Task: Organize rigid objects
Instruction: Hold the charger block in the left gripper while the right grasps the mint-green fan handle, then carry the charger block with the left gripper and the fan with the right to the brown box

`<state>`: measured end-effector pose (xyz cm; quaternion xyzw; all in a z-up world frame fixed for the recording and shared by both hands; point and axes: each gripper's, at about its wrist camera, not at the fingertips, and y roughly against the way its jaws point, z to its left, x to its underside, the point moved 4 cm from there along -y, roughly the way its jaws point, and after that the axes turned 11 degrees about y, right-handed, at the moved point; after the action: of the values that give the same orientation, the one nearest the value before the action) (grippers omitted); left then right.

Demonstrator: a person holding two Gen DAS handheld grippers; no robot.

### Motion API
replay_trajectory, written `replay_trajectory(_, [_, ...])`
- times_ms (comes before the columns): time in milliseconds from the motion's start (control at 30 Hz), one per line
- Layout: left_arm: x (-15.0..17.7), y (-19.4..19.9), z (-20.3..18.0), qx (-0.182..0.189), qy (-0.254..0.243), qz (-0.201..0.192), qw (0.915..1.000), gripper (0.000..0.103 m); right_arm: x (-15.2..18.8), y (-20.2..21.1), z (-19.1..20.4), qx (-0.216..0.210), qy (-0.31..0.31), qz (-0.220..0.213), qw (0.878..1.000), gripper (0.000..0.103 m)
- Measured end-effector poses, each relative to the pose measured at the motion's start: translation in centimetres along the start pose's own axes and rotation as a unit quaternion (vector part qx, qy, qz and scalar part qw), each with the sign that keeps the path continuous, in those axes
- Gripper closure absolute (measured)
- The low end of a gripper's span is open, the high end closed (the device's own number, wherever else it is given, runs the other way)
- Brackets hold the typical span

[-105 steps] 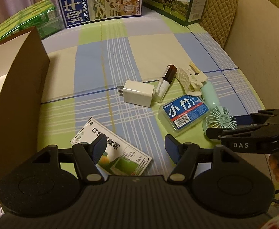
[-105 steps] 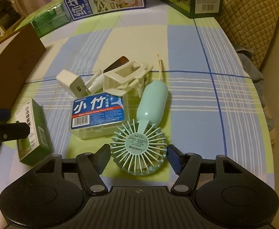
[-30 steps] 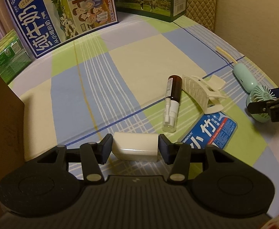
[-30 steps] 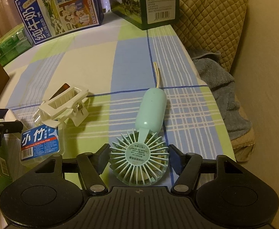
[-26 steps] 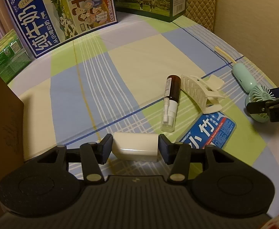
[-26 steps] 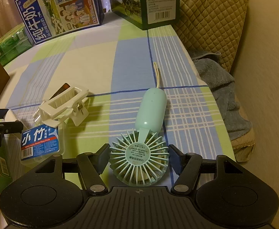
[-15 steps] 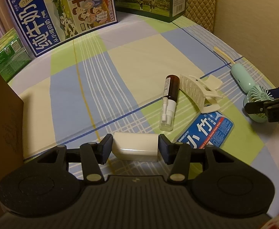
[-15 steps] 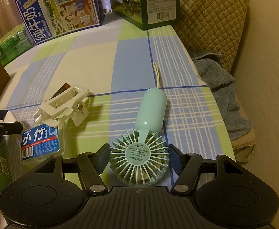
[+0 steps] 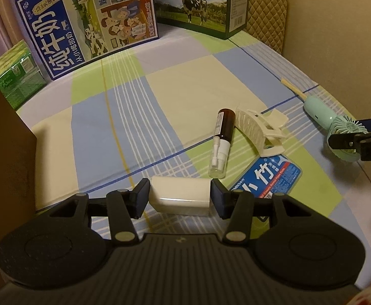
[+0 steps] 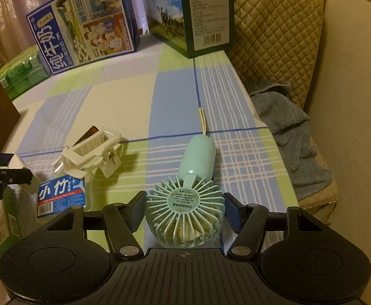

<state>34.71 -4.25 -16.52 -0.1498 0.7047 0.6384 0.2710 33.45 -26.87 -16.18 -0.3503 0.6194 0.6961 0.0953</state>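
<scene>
Left claw (image 9: pixel 180 198) pinching white charger (image 9: pixel 180 195), right claw (image 10: pixel 184 212) pinching mint fan (image 10: pixel 185 212), brown box (image 9: pixel 6 157) interior unseen

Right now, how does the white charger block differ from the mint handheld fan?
The charger block is white, boxy and plain; the fan is mint green with a round slatted head and a long handle. The left gripper grips the charger, the right gripper the fan's head. Both rest on the checked cloth.

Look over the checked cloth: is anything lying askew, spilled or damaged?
Nothing spilled or visibly damaged. The spray bottle lies on its side against the white clip, which also lies tipped over; loose clutter rather than anything odd.
</scene>
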Motion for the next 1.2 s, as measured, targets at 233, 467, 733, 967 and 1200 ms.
replay_trajectory(233, [0.1,1.2,0.0,0.003,0.008,-0.007,0.9999,0.056,0.3,1.3,0.3,-0.014,-0.003,-0.006,1.0,0.043])
replay_trajectory(467, [0.7,1.9,0.0,0.001,0.014,-0.007,0.9999,0.056,2.9,1.1,0.9,-0.053,-0.005,0.056,0.997,0.042])
replay_trajectory(733, [0.9,2.4,0.1,-0.007,0.023,-0.011,0.9997,0.056,1.6,0.9,-0.2,-0.062,-0.038,0.044,0.996,0.041])
replay_trajectory(967, [1.0,2.8,0.6,-0.016,0.032,-0.014,0.9993,0.056,0.8,-1.7,-0.3,-0.035,-0.027,0.074,0.996,0.063])
replay_trajectory(1200, [1.1,3.5,0.8,-0.021,0.04,-0.019,0.9988,0.056,0.5,-2.0,0.7,-0.023,0.011,0.066,0.997,0.073])
